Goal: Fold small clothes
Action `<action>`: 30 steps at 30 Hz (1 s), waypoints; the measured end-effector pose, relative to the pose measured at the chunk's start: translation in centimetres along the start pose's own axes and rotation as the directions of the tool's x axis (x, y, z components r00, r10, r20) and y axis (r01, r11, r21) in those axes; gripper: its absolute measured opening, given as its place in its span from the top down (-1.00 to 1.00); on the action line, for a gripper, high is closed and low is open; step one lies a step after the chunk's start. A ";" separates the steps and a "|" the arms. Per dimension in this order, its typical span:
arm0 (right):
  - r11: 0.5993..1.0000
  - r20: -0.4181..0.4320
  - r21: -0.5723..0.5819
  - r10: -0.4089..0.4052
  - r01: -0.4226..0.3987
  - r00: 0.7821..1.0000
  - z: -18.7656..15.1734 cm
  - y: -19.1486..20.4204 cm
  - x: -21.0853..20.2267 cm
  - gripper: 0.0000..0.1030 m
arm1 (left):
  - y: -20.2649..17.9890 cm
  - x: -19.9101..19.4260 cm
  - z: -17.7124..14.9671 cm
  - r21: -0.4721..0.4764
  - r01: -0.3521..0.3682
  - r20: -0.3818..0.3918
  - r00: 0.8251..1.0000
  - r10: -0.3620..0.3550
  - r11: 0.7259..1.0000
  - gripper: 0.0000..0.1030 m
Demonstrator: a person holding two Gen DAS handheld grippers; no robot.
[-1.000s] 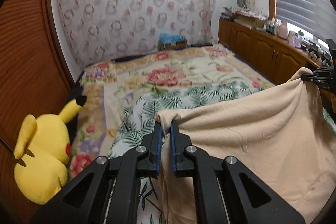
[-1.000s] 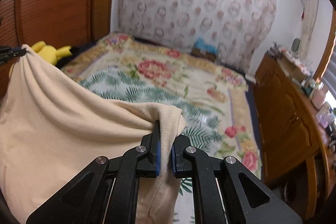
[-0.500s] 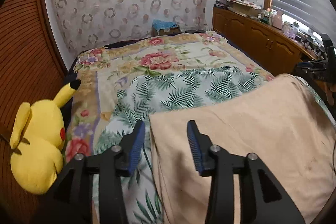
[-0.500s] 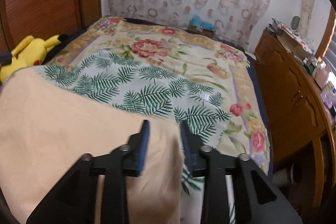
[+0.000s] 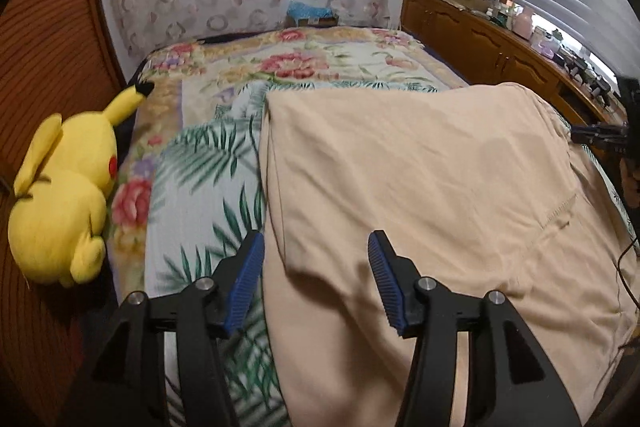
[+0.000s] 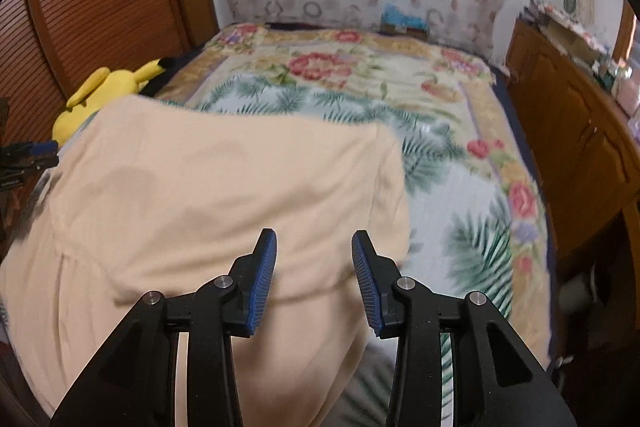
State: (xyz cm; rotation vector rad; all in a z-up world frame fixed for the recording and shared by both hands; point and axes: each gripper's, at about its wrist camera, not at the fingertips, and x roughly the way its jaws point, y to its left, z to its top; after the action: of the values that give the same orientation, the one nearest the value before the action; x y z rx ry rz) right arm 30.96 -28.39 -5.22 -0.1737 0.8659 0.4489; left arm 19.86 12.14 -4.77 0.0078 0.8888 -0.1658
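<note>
On my left a yellow plush toy lies against the ribbed wooden wall; on my right a wooden cabinet carries clutter too blurred for me to read any writing. The beige garment lies spread on the floral bedspread. My left gripper and right gripper both gape wide above the garment, holding nothing.

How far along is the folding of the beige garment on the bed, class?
Done: the beige garment lies spread on the bed, its far edge doubled over. In hand: nothing; the left hand-held gripper and right hand-held gripper are open above it, jaws apart. Left: further folds into a compact bundle; it is still wide, covering much of the leaf-print sheet.
</note>
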 end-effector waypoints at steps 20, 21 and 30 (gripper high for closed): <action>0.999 0.014 0.037 -0.013 0.013 1.000 -0.7 -0.4 2.9 0.21 | -0.8 -0.2 -1.1 -0.052 0.067 -0.015 0.998 -0.068 0.996 0.09; 0.999 0.019 0.032 -0.019 0.018 1.000 -0.7 -0.3 2.9 0.20 | -0.8 0.0 -1.2 -0.054 0.061 -0.022 0.998 -0.062 0.997 0.09; 0.999 0.043 0.026 -0.025 0.024 0.999 -1.4 0.0 2.9 0.16 | -0.2 1.3 -1.3 -0.095 0.067 -0.051 0.996 -0.072 0.993 0.09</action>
State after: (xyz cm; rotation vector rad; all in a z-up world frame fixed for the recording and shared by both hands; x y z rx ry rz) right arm 31.65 -27.98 -8.32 -0.1509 0.8257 0.4169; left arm 19.61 11.86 -6.63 -0.1066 0.9510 -0.1899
